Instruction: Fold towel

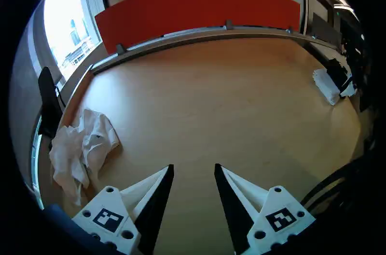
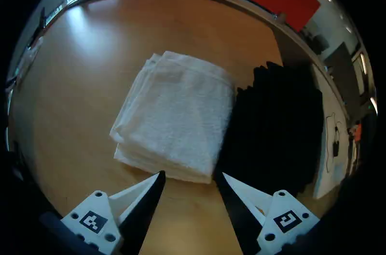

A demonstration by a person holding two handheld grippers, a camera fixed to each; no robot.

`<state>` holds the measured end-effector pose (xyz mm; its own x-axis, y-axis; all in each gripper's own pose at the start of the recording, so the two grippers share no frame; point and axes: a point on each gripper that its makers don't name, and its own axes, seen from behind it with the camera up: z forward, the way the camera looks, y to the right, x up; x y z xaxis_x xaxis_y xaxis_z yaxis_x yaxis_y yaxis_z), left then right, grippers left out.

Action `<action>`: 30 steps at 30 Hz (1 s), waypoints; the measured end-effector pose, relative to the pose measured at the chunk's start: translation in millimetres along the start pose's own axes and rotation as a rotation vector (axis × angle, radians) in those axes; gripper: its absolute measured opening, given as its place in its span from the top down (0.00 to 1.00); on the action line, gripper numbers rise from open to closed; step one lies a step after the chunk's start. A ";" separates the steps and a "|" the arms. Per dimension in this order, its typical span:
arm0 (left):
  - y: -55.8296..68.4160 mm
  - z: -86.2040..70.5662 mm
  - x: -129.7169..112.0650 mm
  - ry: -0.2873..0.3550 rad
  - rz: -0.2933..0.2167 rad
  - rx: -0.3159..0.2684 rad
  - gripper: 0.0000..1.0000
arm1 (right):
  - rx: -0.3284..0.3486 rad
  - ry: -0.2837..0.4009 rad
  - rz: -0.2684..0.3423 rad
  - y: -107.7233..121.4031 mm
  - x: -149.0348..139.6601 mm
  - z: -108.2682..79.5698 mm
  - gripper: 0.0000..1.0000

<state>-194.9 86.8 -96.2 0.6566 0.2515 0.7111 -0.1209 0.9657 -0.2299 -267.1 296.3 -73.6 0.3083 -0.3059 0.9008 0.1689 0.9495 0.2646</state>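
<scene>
A folded white towel (image 2: 176, 117) lies flat on the wooden table (image 2: 96, 81), directly ahead of my right gripper (image 2: 190, 178). That gripper is open, its tips just short of the towel's near edge. Right of the towel rests a folded black cloth (image 2: 275, 129), its edge touching the towel. In the left gripper view, my left gripper (image 1: 193, 169) is open over bare wood. A crumpled pile of white cloth (image 1: 82, 151) sits at the table's left edge. The folded white towel (image 1: 327, 86) appears far right, beside the black cloth (image 1: 340, 74).
A red divider panel (image 1: 198, 6) runs along the table's far edge. A dark chair (image 1: 48, 103) stands left of the table by the window. The table's right edge (image 2: 333, 110) lies just past the black cloth, with a white surface and a cable beyond.
</scene>
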 end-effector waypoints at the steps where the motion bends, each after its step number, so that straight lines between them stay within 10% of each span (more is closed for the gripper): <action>1: -0.5 -0.4 0.0 0.001 0.000 0.000 0.39 | 0.003 0.003 0.003 -1.4 0.9 -0.6 0.19; 30: -9.7 -6.9 4.0 0.027 -0.024 0.000 0.39 | 0.043 0.167 0.287 -39.1 33.2 -11.1 0.19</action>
<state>-186.0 78.1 -95.7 0.6790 0.2268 0.6983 -0.1049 0.9713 -0.2134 -253.1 248.3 -57.8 0.4871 -0.0295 0.8729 0.0145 0.9996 0.0257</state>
